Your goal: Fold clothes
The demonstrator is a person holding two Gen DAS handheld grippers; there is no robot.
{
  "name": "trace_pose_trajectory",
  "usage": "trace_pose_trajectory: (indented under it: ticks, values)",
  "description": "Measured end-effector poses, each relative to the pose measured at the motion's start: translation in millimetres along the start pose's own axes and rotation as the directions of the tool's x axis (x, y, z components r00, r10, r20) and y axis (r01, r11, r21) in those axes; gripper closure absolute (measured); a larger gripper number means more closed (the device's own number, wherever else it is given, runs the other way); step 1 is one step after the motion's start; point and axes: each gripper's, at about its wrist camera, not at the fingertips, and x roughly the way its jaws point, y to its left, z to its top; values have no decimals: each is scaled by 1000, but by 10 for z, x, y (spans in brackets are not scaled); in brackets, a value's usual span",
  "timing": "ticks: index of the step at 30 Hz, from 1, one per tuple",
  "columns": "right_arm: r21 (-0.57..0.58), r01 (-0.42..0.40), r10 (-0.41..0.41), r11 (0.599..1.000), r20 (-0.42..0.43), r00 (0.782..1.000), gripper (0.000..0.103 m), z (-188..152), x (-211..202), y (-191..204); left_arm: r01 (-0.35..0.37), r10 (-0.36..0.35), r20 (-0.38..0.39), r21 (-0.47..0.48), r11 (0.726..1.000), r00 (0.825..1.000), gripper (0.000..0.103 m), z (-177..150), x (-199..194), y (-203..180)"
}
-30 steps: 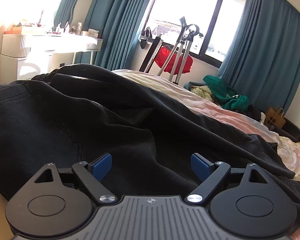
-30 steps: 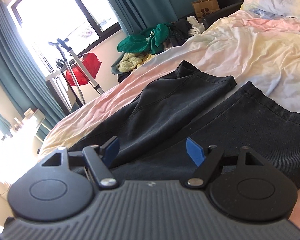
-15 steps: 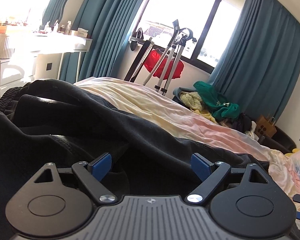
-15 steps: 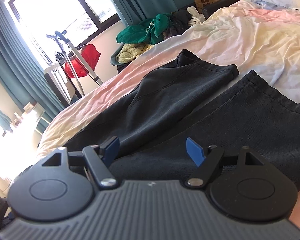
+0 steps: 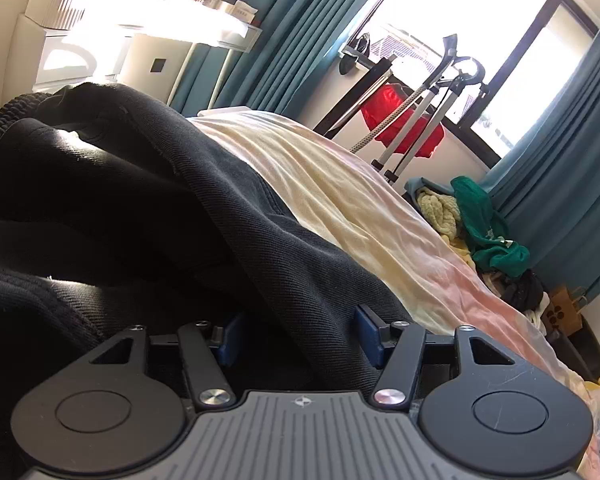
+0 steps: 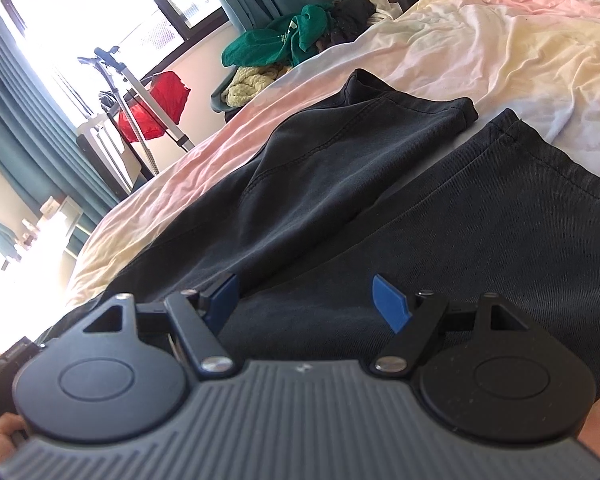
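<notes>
- On the bed [image 5: 340,200], seen from the left wrist, dark trousers [image 5: 148,216] lie bunched in heavy folds from 9 o'clock to the centre.
- A ridge of that cloth runs down between the blue fingers [image 5: 366,334] of the left gripper [image 5: 296,338]; the jaws stand partly apart with fabric filling the gap, and I cannot tell whether they pinch it.
- At 10 o'clock a white dressing table [image 5: 148,24] carries small bottles, washed out by sun.
- At 2 o'clock a red bag [image 5: 404,120] hangs on a stand before the window [image 5: 480,32]; teal curtains [image 5: 560,152] flank it.
- At 3 o'clock a green garment [image 5: 488,228] tops a heap of clothes.
- From the right wrist, the trousers [image 6: 380,200] spread flat on the pale sheet [image 6: 500,48], both legs reaching toward 1 o'clock, hems side by side with a narrow gap.
- The right gripper [image 6: 306,300] hovers low over the dark cloth, its fingers [image 6: 390,304] wide apart with nothing clamped.
- The green garment [image 6: 280,40] sits at 12 o'clock, the red bag [image 6: 156,108] at 10 o'clock.
</notes>
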Motion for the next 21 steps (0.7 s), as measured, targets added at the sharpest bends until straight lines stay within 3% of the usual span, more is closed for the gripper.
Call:
trace_pose_trajectory:
  ticks: [2, 3, 4, 10, 13, 16, 21]
  values:
    - [6, 0, 0, 1000, -2, 1000, 26, 3, 19, -7, 25, -25, -3, 30, 999, 1000, 69, 53, 18, -38]
    - [12, 1, -1, 1000, -3, 1000, 26, 3, 26, -10, 36, -36, -8, 49, 998, 999, 85, 91, 33, -75]
    - [18, 2, -2, 1000, -4, 1000, 26, 2, 31, -13, 46, -45, -14, 66, 997, 999, 89, 129, 46, -110]
    - [37, 0, 0, 999, -11, 1000, 26, -10, 34, -21, 92, -91, -8, 42, 995, 996, 93, 501, 103, -377]
    - [66, -6, 6, 998, -11, 1000, 26, 12, 36, -40, 78, -78, -4, 21, 997, 997, 95, 718, 290, -548]
    - [76, -3, 4, 997, -10, 1000, 26, 22, 54, -57, 34, -34, 4, -19, 999, 999, 95, 887, 569, -662]
    - [90, 21, -18, 996, -28, 999, 26, 17, 183, -109, -105, 107, -14, 92, 990, 994, 95, 846, 1166, -773]
